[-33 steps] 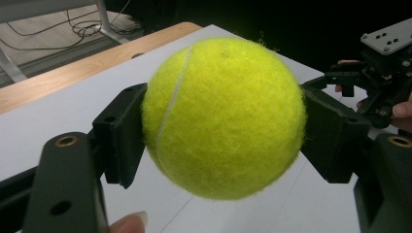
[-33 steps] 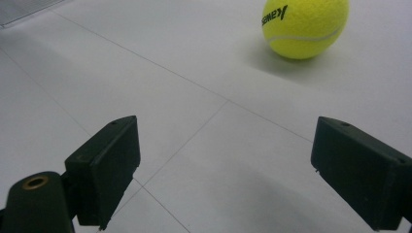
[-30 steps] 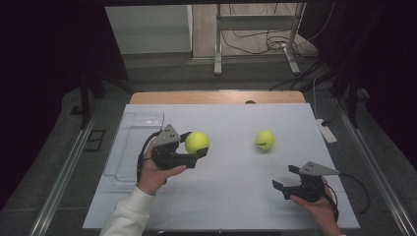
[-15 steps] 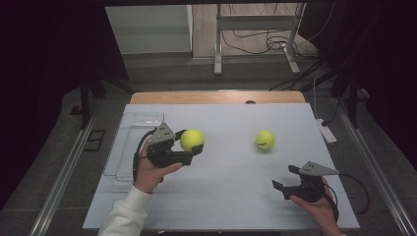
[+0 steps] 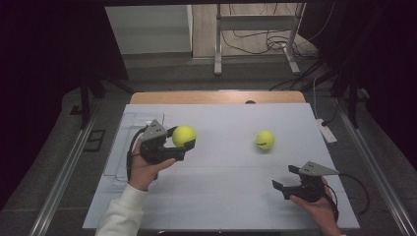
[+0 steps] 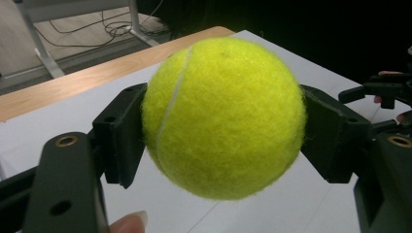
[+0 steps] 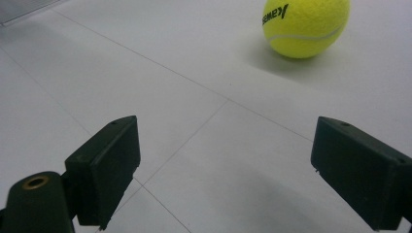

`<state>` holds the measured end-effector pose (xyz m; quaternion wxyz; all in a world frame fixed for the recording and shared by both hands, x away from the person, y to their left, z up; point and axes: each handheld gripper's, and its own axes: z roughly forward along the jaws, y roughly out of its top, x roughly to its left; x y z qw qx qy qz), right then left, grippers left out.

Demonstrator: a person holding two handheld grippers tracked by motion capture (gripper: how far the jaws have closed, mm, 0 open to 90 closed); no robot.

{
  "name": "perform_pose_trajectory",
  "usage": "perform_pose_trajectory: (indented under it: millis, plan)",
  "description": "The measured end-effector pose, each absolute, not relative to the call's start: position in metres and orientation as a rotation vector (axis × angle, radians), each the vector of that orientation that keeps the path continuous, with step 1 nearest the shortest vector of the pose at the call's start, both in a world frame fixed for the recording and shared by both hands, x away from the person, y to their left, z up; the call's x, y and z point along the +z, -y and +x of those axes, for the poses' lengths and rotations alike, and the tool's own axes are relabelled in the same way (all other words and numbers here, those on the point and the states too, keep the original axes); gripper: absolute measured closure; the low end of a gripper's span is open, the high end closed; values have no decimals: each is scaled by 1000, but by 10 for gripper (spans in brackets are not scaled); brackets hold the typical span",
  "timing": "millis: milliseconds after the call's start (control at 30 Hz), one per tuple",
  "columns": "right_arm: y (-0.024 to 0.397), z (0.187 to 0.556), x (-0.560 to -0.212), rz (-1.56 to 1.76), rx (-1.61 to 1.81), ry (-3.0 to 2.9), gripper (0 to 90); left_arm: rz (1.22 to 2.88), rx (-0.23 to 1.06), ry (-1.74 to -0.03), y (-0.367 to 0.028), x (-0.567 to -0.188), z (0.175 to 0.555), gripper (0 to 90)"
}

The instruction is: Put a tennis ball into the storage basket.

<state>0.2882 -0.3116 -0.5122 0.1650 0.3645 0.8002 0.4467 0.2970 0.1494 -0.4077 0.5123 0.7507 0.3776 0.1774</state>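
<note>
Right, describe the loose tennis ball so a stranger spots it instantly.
On the white table, look right of centre. The loose tennis ball sits alone there, black lettering on it; the other tennis ball is clamped in the left gripper.

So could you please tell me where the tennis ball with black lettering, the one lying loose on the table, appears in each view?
High view: the lettered ball lies right of centre on the white table.
Left gripper view: I can't find it; the held ball blocks much.
Right gripper view: top right, beyond the open jaws.
Shared landmark: the white table.
</note>
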Motion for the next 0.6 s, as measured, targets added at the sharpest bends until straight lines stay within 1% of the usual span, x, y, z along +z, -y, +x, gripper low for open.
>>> perform_pose_trajectory:
  millis: [600]
  plan:
    - [312,288,-512,1037,1275,-2274,115,1787,486,-968,-169,-409,299,262]
